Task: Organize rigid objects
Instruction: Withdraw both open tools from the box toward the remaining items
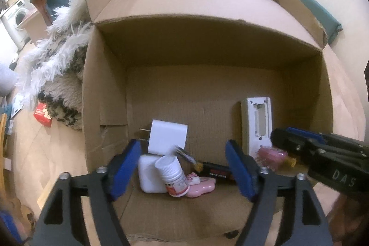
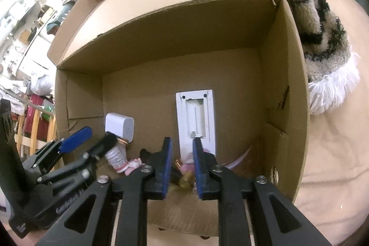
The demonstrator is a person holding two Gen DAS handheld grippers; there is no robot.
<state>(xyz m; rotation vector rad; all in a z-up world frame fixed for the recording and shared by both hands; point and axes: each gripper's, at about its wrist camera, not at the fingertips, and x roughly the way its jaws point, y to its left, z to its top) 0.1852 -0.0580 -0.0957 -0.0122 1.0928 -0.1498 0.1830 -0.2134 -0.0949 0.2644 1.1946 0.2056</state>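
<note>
Inside cardboard box [image 1: 103, 89], white pill bottle [image 1: 173, 175]

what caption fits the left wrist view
Left gripper open above a pill bottle and white chargers inside a cardboard box.

1. Shaggy rug [image 1: 62, 93], cream with black markings and a white fringe, bunched against the outside of the carton; also seen in the right wrist view.
2. Small red packet [image 1: 43, 116] lying at the rug's lower edge, touching it (printing unreadable).
3. Washing machine [image 1: 18, 15], white, far left background.
4. Teal cushion [image 1: 320, 13] beyond the carton's far right corner.
5. Wooden slatted frame [image 2: 34, 128] with red items behind it, left background.
</note>
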